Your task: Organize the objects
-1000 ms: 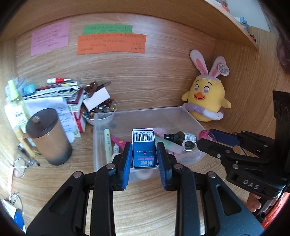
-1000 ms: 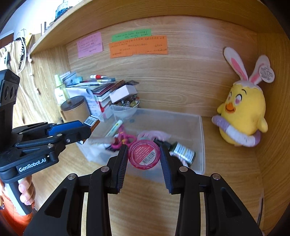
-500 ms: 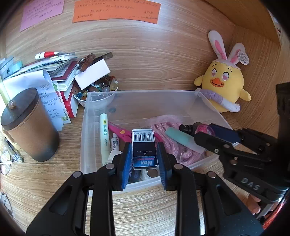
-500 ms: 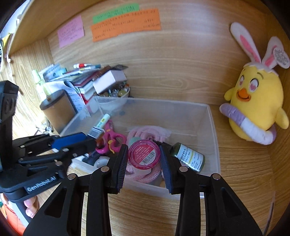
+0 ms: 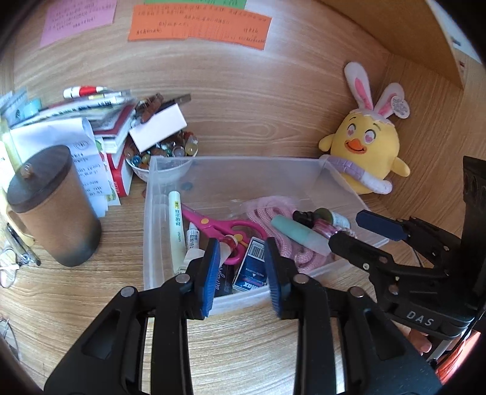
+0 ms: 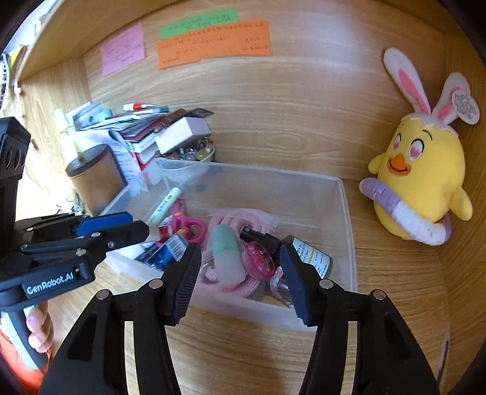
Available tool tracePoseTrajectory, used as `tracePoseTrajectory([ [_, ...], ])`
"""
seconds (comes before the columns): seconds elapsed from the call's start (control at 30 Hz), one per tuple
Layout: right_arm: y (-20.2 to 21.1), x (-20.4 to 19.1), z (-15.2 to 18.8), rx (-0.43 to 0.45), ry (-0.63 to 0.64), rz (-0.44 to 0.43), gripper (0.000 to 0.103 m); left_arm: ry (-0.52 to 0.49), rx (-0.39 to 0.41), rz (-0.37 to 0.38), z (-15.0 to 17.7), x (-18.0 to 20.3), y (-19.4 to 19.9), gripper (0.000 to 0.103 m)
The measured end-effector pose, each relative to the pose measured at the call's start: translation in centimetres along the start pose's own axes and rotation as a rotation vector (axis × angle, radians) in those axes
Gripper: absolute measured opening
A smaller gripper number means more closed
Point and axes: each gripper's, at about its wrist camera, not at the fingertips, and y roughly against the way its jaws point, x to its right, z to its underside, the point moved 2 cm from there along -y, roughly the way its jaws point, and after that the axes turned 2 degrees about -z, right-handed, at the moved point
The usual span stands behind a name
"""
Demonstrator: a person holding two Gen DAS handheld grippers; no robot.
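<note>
A clear plastic bin (image 5: 231,170) (image 6: 346,212) sits on the wooden desk. My left gripper (image 5: 241,270) is open over its near edge; the blue Max staple box (image 5: 253,264) (image 6: 165,252) lies loose in the bin below it. My right gripper (image 6: 240,273) is open above the bin's near right part; the pink round container (image 6: 258,258) (image 5: 323,228) rests in the bin between its fingers. The bin also holds pink scissors (image 5: 221,226), a pink cord (image 5: 273,212), a teal tube (image 6: 226,252), a dark bottle (image 6: 309,255) and a glue stick (image 5: 176,221).
A brown lidded canister (image 5: 51,206) stands left of the bin. Behind it are stacked books and papers (image 5: 91,121) and a bowl of beads (image 5: 164,155). A yellow bunny-eared plush (image 5: 367,152) (image 6: 422,176) sits in the right corner. Coloured notes (image 5: 197,27) hang on the back wall.
Both grippers moved in over the bin and opened. The blue staple box dropped from the left gripper and the pink container from the right gripper into the bin.
</note>
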Motion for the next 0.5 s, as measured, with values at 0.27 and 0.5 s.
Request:
tracePoseTrajectory([
  [0.27,3.9,0.1,0.6,0.089,-0.022,0.0,0.08,-0.041,0.112,-0.042,0.7,0.9,3.8,0.073],
  [0.5,6.0,0.2,1.9,0.129,-0.027,0.015,0.083,-0.057,0.155,-0.085,2.5,1.1,5.7,0.095],
])
